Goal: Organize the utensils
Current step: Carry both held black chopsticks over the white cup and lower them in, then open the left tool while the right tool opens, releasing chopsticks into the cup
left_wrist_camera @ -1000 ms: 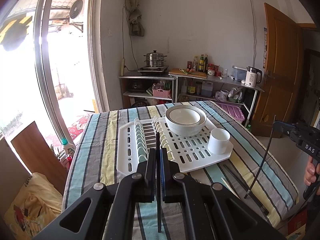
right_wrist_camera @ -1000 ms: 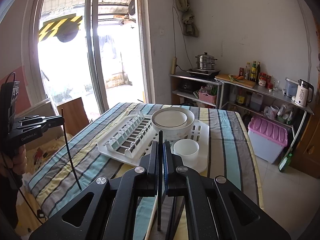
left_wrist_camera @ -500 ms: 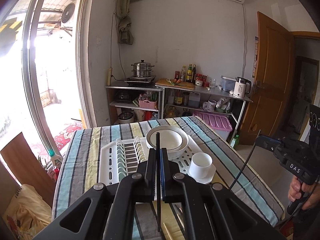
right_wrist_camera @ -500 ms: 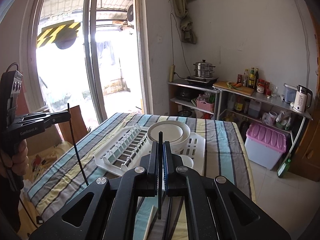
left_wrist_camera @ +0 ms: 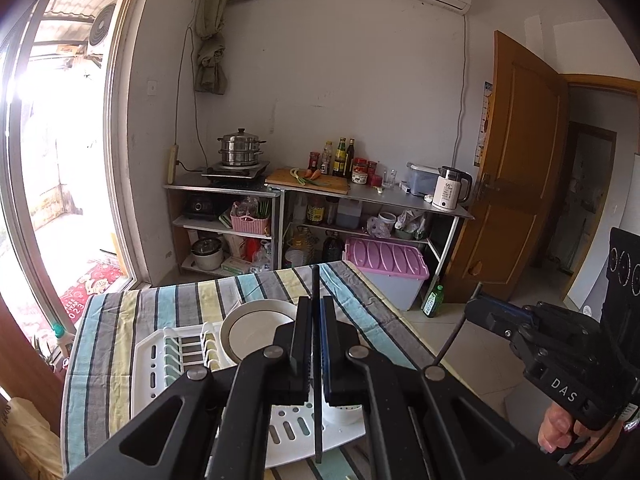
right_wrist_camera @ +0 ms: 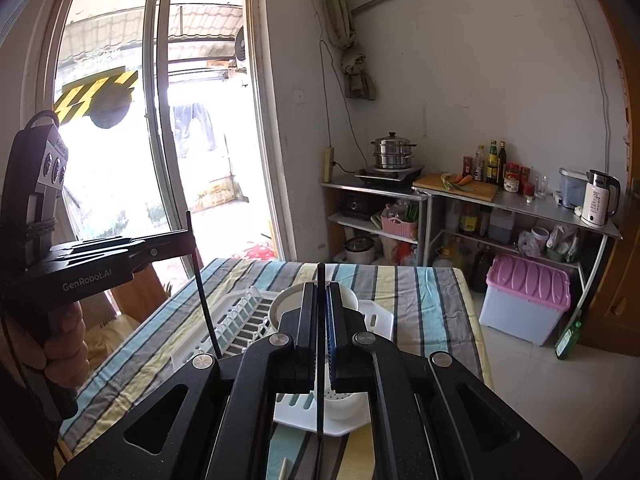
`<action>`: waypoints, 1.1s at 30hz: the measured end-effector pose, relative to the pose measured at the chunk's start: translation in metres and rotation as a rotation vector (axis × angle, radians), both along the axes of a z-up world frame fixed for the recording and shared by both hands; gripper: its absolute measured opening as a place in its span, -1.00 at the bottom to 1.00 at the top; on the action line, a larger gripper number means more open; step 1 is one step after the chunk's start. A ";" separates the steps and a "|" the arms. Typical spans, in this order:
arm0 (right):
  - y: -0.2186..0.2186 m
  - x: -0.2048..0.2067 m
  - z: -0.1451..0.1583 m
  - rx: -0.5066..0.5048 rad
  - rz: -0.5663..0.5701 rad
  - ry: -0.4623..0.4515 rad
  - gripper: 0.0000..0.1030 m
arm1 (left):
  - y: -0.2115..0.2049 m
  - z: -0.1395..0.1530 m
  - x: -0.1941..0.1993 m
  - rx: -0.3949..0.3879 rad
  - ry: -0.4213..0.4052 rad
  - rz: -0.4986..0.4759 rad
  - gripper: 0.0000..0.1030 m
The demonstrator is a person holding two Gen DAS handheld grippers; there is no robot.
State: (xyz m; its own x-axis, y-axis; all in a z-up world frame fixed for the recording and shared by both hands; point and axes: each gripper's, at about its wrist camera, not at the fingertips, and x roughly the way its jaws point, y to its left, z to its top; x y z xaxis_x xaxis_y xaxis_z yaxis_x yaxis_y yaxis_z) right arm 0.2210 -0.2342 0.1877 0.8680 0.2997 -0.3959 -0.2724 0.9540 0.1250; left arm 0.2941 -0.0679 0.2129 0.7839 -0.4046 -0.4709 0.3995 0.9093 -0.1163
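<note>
Left wrist view puts our left claw (left_wrist_camera: 316, 344) at the bottom centre of the frame, clamped on a thin black chopstick (left_wrist_camera: 317, 380) that stands upright between its jaws. At the right edge of the same frame our right claw (left_wrist_camera: 478, 312) pinches a second black chopstick (left_wrist_camera: 450, 340), which hangs slanting down and to the left. Right wrist view confirms both grips: the right one stands bottom centre, the left one at the left edge of the frame.

We judge the task to be midway. Both sticks are up off the striped table (left_wrist_camera: 104, 344), yet neither is stowed. The white drying rack (left_wrist_camera: 152, 364) lies low in the frame, mostly behind the claw, with a white bowl (left_wrist_camera: 248, 336) on its far part and a white cup (right_wrist_camera: 340, 406) just under the jaws. The cup looks the likely holder, though we cannot be sure. What seems to be another pale stick (right_wrist_camera: 283, 469) shows at the bottom edge, so more may remain.
</note>
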 end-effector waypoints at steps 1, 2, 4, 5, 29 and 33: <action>-0.002 0.003 0.002 0.005 -0.003 -0.004 -0.93 | -0.005 0.000 0.005 -0.005 0.000 -0.003 -0.94; -0.003 0.006 0.004 0.009 -0.006 -0.008 -0.93 | -0.008 0.000 0.011 -0.014 0.003 -0.008 -0.94; -0.006 0.012 0.008 0.018 -0.012 -0.016 -0.93 | -0.015 -0.001 0.022 -0.027 0.009 -0.015 -0.94; -0.007 0.014 0.009 0.022 -0.013 -0.019 -0.93 | -0.018 -0.002 0.027 -0.035 0.013 -0.019 -0.94; -0.013 0.079 -0.046 0.068 -0.013 0.106 -0.93 | -0.041 -0.082 0.108 -0.132 0.145 -0.034 -0.94; -0.013 0.081 -0.052 0.068 -0.017 0.115 -0.93 | -0.040 -0.096 0.113 -0.129 0.167 -0.026 -0.93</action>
State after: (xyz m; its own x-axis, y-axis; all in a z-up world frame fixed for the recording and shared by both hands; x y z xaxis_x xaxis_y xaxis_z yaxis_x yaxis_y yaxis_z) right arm 0.3017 -0.2474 0.1360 0.8232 0.3151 -0.4723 -0.2365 0.9466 0.2192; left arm 0.4068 -0.1082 0.1165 0.6880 -0.4888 -0.5364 0.3876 0.8724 -0.2978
